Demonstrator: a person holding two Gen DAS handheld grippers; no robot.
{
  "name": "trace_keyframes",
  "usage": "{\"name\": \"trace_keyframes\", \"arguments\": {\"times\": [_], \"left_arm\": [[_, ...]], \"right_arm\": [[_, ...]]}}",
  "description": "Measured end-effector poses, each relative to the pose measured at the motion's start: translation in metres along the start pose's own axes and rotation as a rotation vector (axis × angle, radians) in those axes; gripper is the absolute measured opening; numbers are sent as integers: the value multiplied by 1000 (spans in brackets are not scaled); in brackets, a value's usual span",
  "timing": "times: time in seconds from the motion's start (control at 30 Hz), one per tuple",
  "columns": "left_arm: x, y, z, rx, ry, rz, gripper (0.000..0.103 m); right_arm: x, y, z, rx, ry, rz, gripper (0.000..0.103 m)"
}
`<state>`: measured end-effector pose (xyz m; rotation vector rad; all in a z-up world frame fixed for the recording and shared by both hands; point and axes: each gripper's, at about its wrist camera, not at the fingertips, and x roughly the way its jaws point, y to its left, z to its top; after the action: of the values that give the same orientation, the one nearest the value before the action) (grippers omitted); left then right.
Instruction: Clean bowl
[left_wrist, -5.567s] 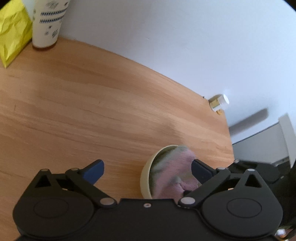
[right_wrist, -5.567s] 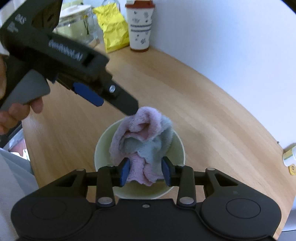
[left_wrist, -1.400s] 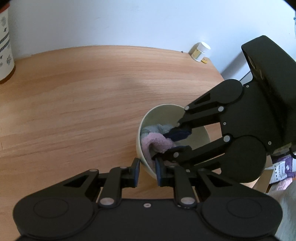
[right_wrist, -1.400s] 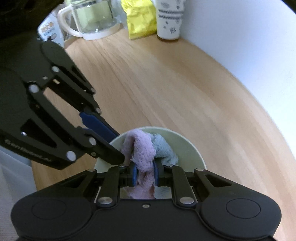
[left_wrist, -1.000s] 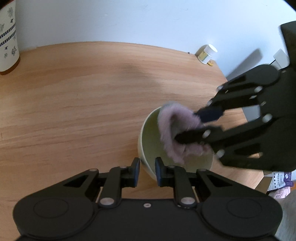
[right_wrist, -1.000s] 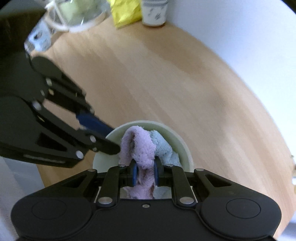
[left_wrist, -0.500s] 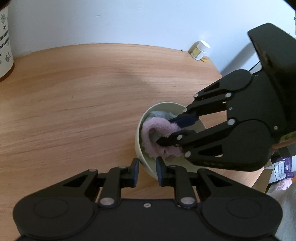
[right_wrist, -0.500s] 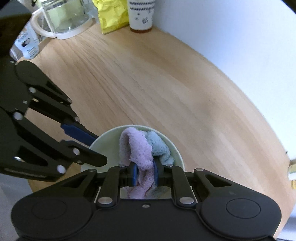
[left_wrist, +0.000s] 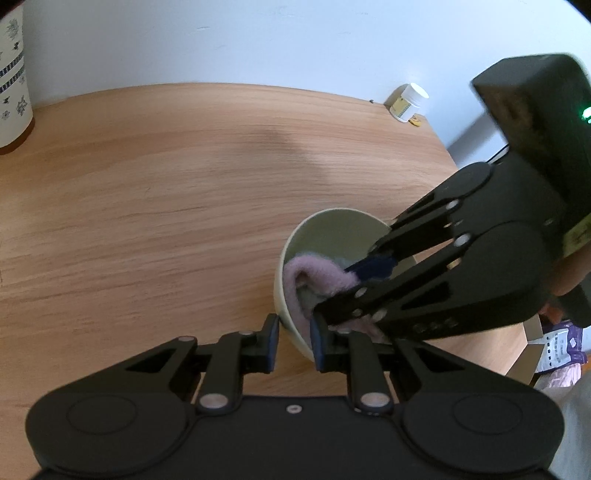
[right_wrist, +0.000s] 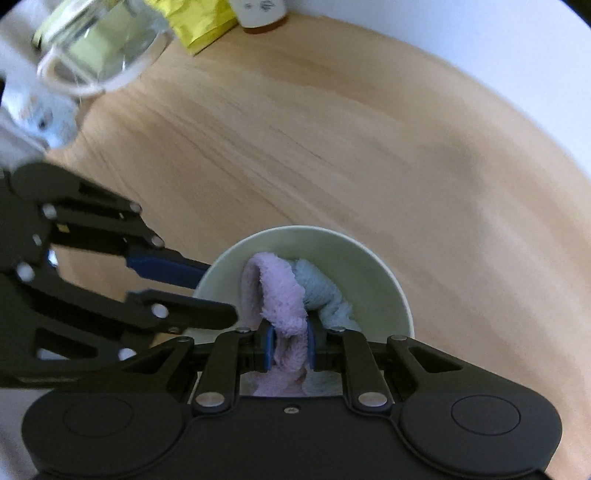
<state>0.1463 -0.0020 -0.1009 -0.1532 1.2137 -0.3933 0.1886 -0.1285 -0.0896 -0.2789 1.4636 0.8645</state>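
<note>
Right tool (right_wrist: 289, 349): jaws clamped on a fold of the pink and pale-blue cloth (right_wrist: 284, 295), pointing steeply down into the bowl (right_wrist: 384, 280); seen from the left wrist, it enters over the bowl's right rim.
Left tool (left_wrist: 293, 341): jaws pinched on the bowl's near wall, one pad outside, one inside, holding the bowl steady.
Cloth: bunched low in the bowl against the wall on the left tool's side; the pink loop stands up beyond the right tool's pads, the blue part trails toward the bowl's far-right side.
Bowl: pale green, on the wooden surface (left_wrist: 166, 221) near its edge, directly under both tools; a white jar (left_wrist: 406, 101) sits well beyond it by the wall, a glass jug (right_wrist: 103, 48) and yellow bag (right_wrist: 199, 22) far off in the right wrist view.
Governing relation: the unwiped far wall lies beyond the cloth from the right tool, so the wipe probably runs away from the left tool's grip; the right tool does the work.
Change from a second ago: cloth then hung lifted above the rim; now it is pressed down inside. Left tool's hold on the rim is unchanged.
</note>
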Motion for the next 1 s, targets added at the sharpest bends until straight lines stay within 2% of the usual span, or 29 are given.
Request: {"name": "trace_keyframes", "arguments": {"times": [0.2, 0.27, 0.37, 0.53, 0.73, 1.0], "left_arm": [[1, -1, 1, -11, 0, 3, 17], [1, -1, 1, -10, -2, 4, 17], [2, -1, 1, -7, -3, 3, 17], [0, 0, 0, -10, -10, 2, 17], [-1, 2, 2, -22, -8, -5, 16], [0, 10, 4, -55, 1, -40, 15]], "right_arm": [[-41, 11, -5, -25, -95, -69, 19], [-51, 20, -7, -62, -114, -138, 19], [-38, 32, -3, -121, -85, -223, 19], [-25, 28, -7, -156, -44, -285, 18], [-15, 13, -6, -124, -8, -265, 16], [-3, -11, -2, 2, -3, -115, 16]]}}
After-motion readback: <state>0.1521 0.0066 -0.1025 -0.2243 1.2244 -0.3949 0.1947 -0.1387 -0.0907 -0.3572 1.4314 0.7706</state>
